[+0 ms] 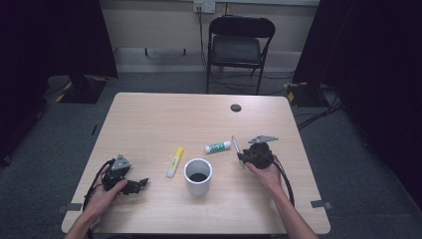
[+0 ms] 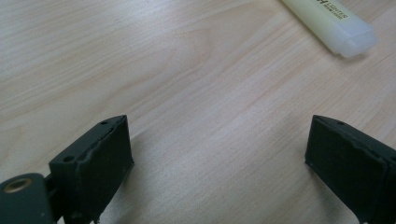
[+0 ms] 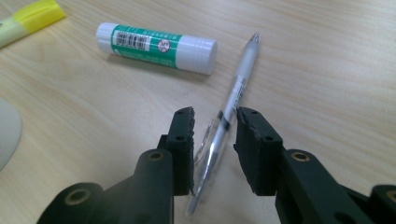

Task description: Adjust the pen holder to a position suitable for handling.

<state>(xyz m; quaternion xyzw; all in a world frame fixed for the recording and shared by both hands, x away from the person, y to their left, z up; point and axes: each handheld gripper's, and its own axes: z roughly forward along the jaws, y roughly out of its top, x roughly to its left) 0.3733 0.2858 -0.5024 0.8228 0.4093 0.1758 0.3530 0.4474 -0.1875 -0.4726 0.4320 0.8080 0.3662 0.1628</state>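
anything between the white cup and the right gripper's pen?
Nothing. In the high view, bare wood tabletop separates the white cylindrical cup from the clear plastic pen, which stands between the right gripper's jaws. The green-and-white glue stick lies farther back.

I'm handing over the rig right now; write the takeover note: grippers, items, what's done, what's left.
Left gripper: open, nothing between its jaws, low over bare table near the highlighter.
Right gripper: jaws close around the pen; a firm grip cannot be confirmed.
Glue stick lies beyond the white cup.
Done: nothing visibly placed in the cup.
Left, probably: secure and lift the pen, cup it, then the glue stick and highlighter.
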